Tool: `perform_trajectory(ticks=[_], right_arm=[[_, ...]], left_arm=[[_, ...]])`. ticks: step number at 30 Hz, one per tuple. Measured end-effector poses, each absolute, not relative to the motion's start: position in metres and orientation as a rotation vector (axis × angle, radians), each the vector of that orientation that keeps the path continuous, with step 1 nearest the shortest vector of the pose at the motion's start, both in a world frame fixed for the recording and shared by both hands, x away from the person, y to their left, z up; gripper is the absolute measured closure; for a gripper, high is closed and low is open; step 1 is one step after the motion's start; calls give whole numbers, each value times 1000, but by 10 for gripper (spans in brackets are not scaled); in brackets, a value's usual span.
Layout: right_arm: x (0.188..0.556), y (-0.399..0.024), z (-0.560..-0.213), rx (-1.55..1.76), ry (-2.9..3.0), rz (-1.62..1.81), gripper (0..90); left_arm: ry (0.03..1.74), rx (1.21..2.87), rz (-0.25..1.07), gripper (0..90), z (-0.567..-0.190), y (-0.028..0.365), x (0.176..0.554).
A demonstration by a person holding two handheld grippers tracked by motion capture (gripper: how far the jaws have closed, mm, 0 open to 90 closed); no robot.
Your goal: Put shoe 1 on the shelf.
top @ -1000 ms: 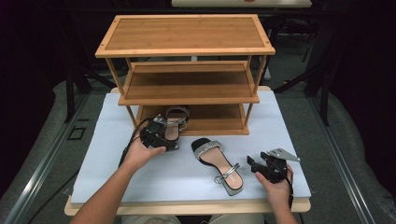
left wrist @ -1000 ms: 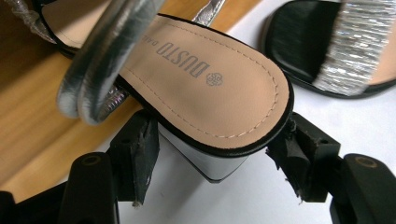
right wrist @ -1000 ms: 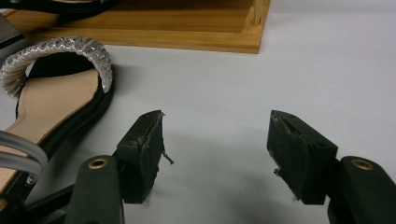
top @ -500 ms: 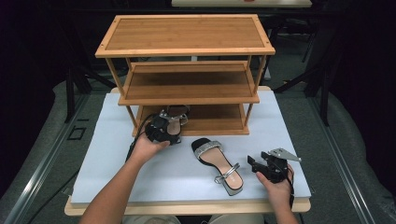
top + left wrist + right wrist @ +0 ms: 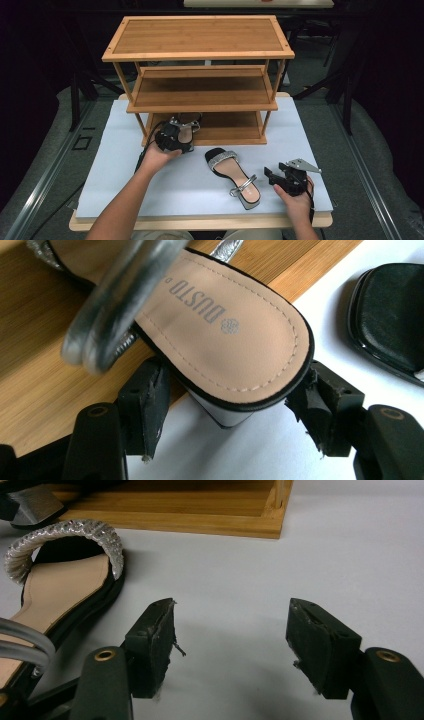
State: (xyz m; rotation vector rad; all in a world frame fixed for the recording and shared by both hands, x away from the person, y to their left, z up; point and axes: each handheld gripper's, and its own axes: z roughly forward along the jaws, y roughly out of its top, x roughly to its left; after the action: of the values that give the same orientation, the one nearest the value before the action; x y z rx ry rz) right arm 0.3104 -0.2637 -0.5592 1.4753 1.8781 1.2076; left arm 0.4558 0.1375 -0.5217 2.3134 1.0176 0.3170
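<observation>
A tan sandal (image 5: 189, 121) with a silver strap lies toe-in on the bottom shelf (image 5: 235, 125) of a wooden rack, its heel jutting over the front edge. My left gripper (image 5: 184, 142) stands open with that heel (image 5: 225, 330) between its jaws (image 5: 232, 385), one pad close on each side. The matching sandal (image 5: 232, 172) lies flat on the white mat, and its strap end shows in the right gripper view (image 5: 60, 590). To its right, my right gripper (image 5: 276, 172) rests on the mat, open (image 5: 232, 625) with nothing between its fingers.
The three-tier wooden rack (image 5: 200, 55) stands at the back of the white mat (image 5: 125, 190); its upper shelves are bare. Its bottom board's corner (image 5: 200, 520) lies ahead of my right gripper. Dark floor and metal frames surround the table.
My left gripper has edged forward towards the rack, so the sandal's heel now sits between its jaws. The sandal and the right hand have stayed put.
</observation>
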Motion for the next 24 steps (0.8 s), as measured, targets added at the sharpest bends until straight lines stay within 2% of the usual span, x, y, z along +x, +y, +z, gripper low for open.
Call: perform_trajectory(ticks=[7,14,20,24], right_arm=[[310,-265,-558,1475,1889,1189,348],[310,-263,-552,1465,1920,1169,343],[315,-252,-538,1451,2060,1114,368],[321,-238,-515,1393,2178,1041,369]], left_arm=[[1084,2261,284,324,-517,152,431],[1118,2146,192,364,-513,184,390],[1107,2094,190,380,-512,213,357],[1122,2037,211,380,-513,230,338]])
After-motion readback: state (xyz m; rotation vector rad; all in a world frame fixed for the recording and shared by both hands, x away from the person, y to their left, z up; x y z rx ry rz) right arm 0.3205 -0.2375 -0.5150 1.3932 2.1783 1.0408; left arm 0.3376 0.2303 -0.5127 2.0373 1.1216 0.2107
